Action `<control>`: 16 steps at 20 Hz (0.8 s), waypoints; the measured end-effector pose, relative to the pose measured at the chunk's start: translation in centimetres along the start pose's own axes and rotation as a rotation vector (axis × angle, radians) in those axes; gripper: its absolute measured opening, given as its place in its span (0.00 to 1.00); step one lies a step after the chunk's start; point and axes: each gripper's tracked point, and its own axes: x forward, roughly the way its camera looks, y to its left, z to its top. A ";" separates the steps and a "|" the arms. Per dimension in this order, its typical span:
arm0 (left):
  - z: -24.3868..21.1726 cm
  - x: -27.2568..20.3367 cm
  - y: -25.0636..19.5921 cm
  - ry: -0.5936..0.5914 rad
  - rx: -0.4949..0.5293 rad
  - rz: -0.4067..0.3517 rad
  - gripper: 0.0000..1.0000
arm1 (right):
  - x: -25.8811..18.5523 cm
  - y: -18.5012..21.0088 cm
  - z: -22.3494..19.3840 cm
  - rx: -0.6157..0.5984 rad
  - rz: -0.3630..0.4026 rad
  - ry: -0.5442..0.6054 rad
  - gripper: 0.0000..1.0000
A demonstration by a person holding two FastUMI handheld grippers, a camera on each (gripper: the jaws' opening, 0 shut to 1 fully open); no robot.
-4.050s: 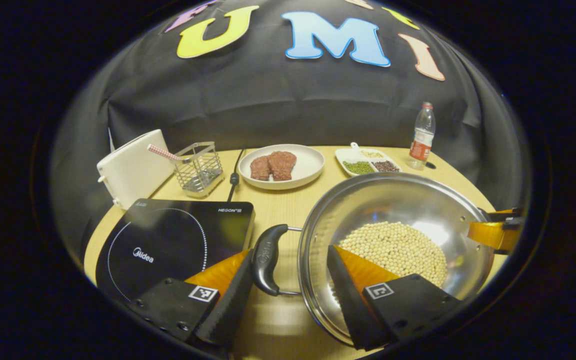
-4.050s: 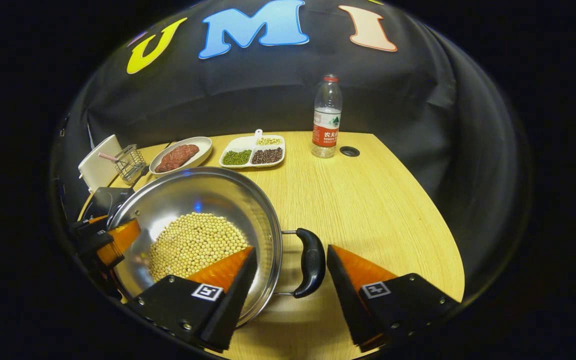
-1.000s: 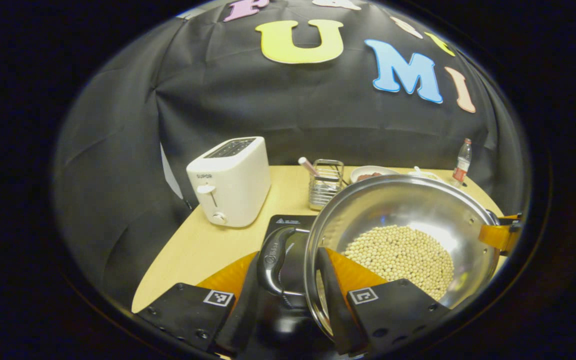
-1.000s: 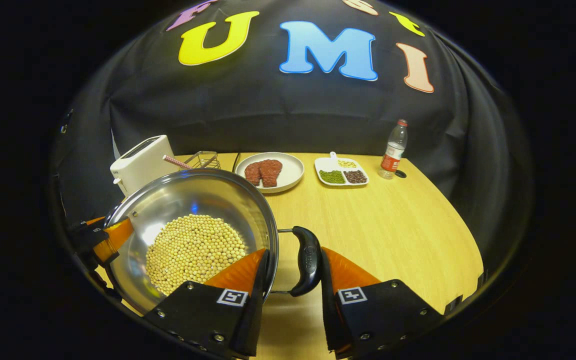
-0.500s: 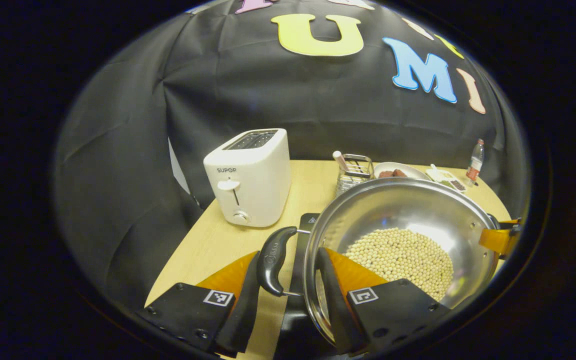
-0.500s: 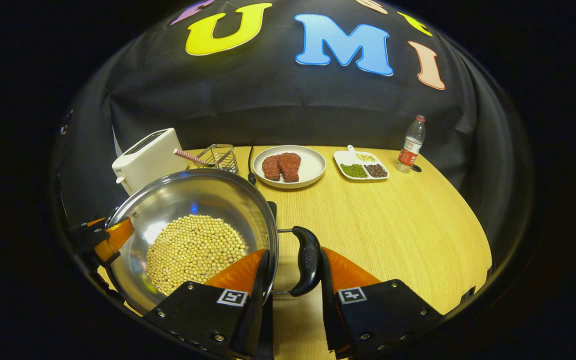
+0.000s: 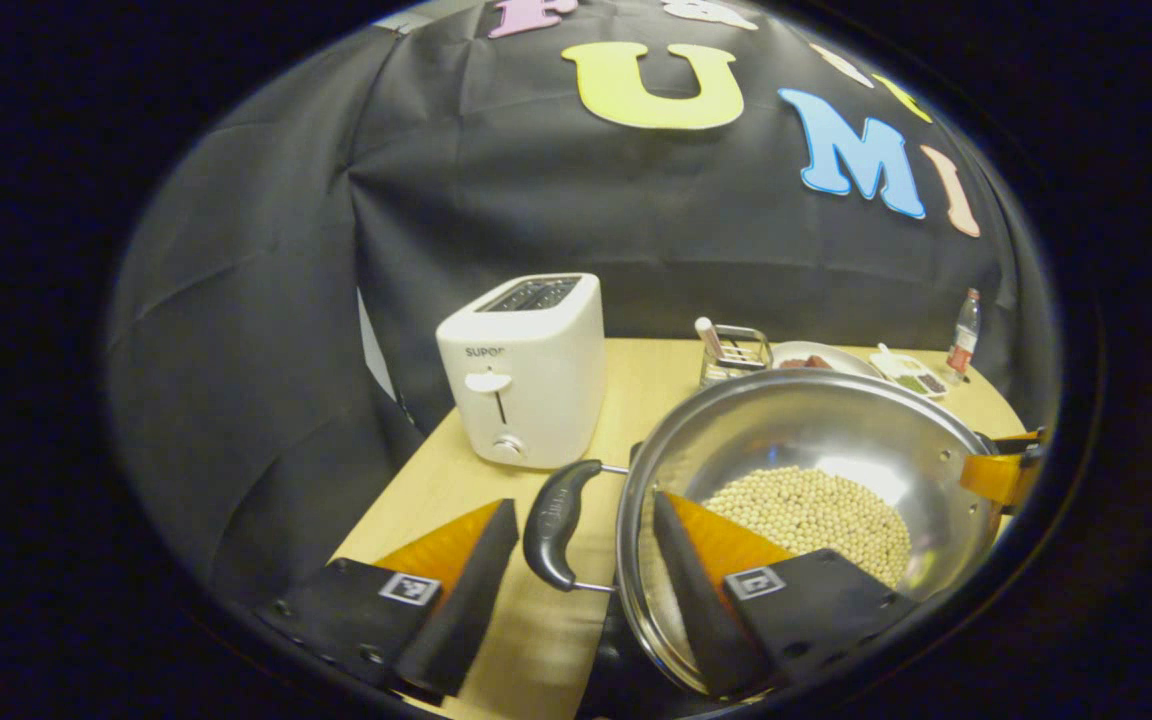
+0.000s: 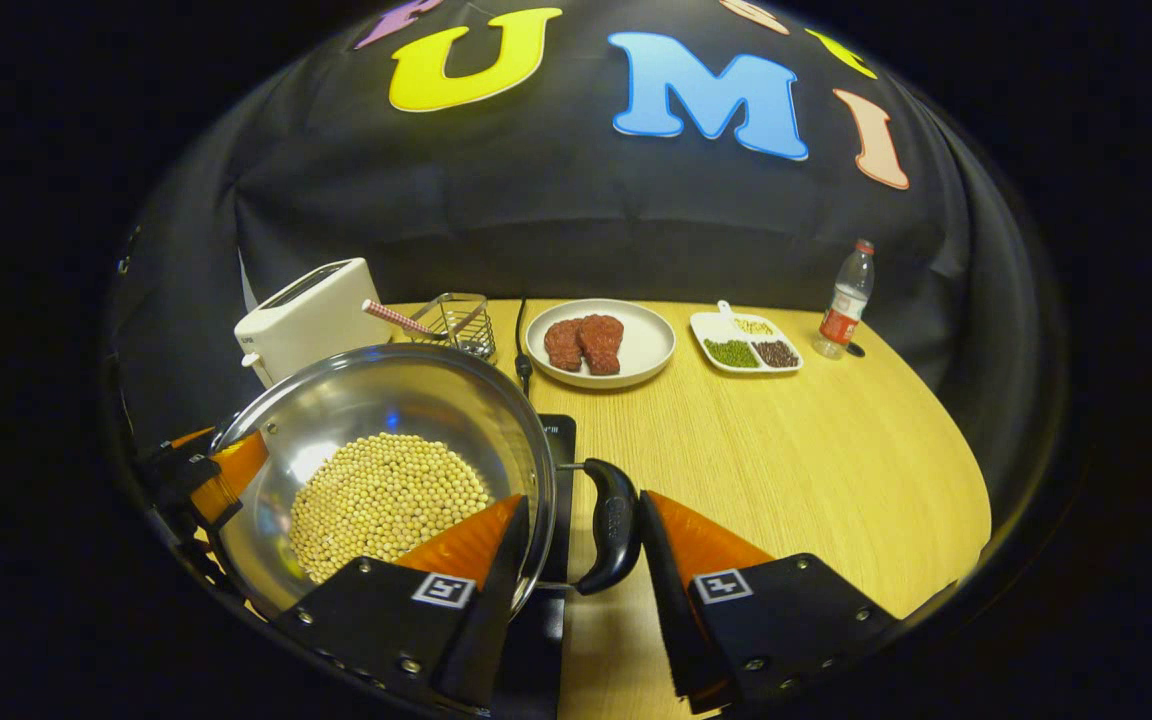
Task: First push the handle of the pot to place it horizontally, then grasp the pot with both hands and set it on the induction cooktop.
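The steel pot (image 7: pixel 816 430), holding soybeans (image 7: pixel 816 510), sits over the black induction cooktop (image 8: pixel 558 455), which shows under its right side. My left gripper (image 7: pixel 584 505) is open. One finger stands outside the black left handle (image 7: pixel 556 525) with a gap, the other inside the rim. My right gripper (image 8: pixel 581 498) is open around the right handle (image 8: pixel 611 525). Its outer finger is close against the handle and its inner finger is inside the pot (image 8: pixel 386 400). The other gripper's orange finger shows at the pot's far rim, for the right gripper (image 7: pixel 1001 475) and for the left gripper (image 8: pixel 206 475).
A white toaster (image 7: pixel 526 370) stands left of the pot, with a wire basket (image 8: pixel 456 325) behind it. Farther back are a plate of meat (image 8: pixel 601 345), a divided dish of beans (image 8: pixel 746 350) and a water bottle (image 8: pixel 841 300). The wooden table (image 8: pixel 786 450) stretches right of the pot.
Both grippers held the pot's handles shut half a second ago; now their fingers have spread apart. The pot has settled a little lower over the cooktop.
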 end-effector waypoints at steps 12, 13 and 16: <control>11.5 -15.2 -7.4 -0.350 -0.041 0.028 0.97 | -11.8 -10.5 7.5 -0.099 -0.003 -0.412 0.97; 12.4 -16.9 -9.2 -0.378 -0.045 0.015 0.97 | -13.4 -11.7 7.8 -0.103 -0.001 -0.442 0.97; 14.4 -21.8 -15.0 -0.438 -0.055 -0.025 1.00 | -17.5 -15.4 8.0 -0.099 0.001 -0.495 0.97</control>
